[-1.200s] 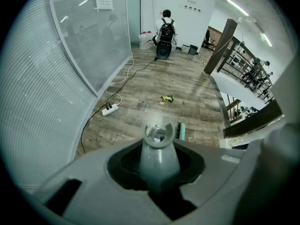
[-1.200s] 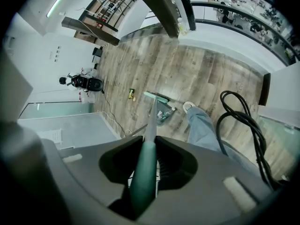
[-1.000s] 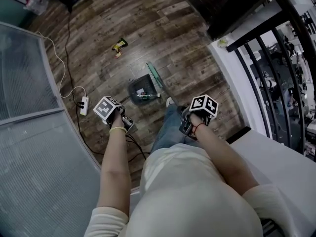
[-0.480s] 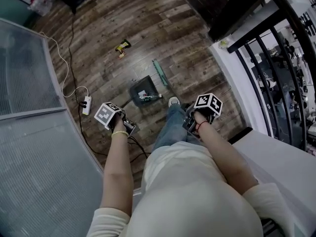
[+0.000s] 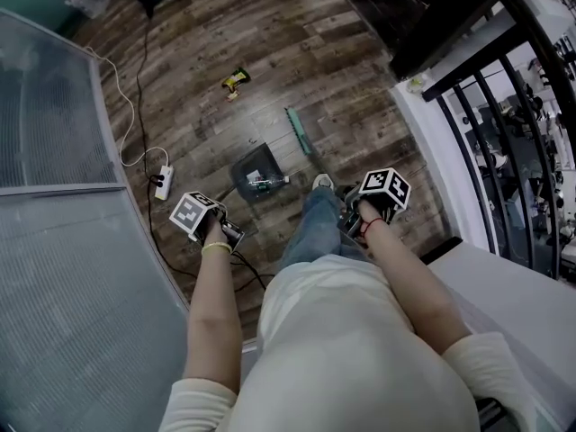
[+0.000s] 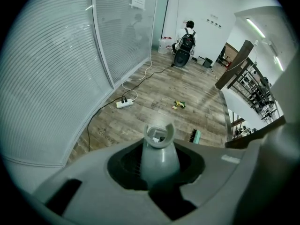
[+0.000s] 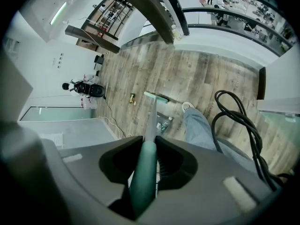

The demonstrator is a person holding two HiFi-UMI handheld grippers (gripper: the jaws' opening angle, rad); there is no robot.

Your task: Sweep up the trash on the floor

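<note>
A yellow-green wrapper (image 5: 234,79) lies on the wooden floor (image 5: 270,43), beyond my tools. My left gripper (image 5: 223,228) is shut on the grey handle (image 6: 159,149) of a dark dustpan (image 5: 256,176), which holds a plastic bottle (image 5: 268,183) and a white scrap. My right gripper (image 5: 353,219) is shut on the teal handle (image 7: 144,172) of a broom. Its green broom head (image 5: 297,131) rests on the floor just right of the dustpan, short of the wrapper. The right gripper view shows the broom head (image 7: 156,97), the dustpan (image 7: 164,122) and the wrapper (image 7: 132,97).
A frosted glass wall (image 5: 63,268) runs along the left, with a white power strip (image 5: 163,181) and its cords beside it. A black railing (image 5: 486,124) and white ledge stand at the right. My shoe (image 5: 321,181) is near the dustpan. Far off stands a person with a backpack (image 6: 186,41).
Both grippers keep their holds. The dustpan has drawn slightly back toward me, and my shoe has moved a little forward. The wrapper lies where it was.
</note>
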